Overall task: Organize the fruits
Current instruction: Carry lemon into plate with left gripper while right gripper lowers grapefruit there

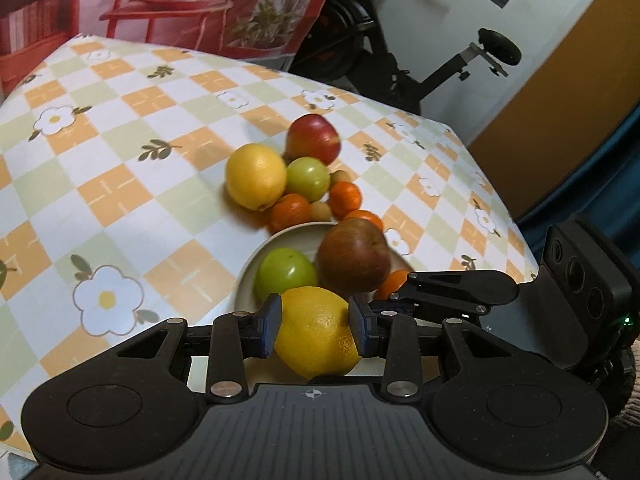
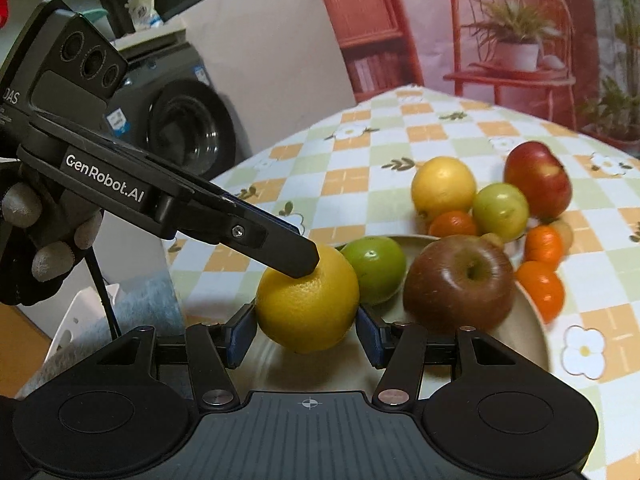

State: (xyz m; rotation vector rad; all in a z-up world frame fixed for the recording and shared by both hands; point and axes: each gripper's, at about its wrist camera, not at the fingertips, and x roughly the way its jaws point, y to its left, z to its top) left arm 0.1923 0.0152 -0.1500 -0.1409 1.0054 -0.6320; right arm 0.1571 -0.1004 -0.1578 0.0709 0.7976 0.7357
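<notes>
A yellow citrus (image 1: 316,332) (image 2: 308,296) hangs over the near rim of a beige plate (image 1: 248,268) (image 2: 532,320). My left gripper (image 1: 316,320) is shut on it, pads pressing both sides. My right gripper (image 2: 306,332) is shut on the same fruit from another side. One of the left gripper's fingers (image 2: 280,244) lies on top of the fruit; its other finger is hidden. On the plate lie a green fruit (image 1: 286,274), a red-brown apple (image 1: 354,256) and a tangerine (image 1: 394,282). Behind the plate sit a yellow citrus (image 1: 256,176), a green fruit (image 1: 308,178), a red apple (image 1: 314,138) and tangerines (image 1: 345,198).
The checked tablecloth (image 1: 120,160) drops off at the right edge (image 1: 500,200). An exercise bike (image 1: 400,60) stands beyond the table. A washing machine (image 2: 192,128) sits to the left. A gloved hand (image 2: 40,240) holds the left gripper.
</notes>
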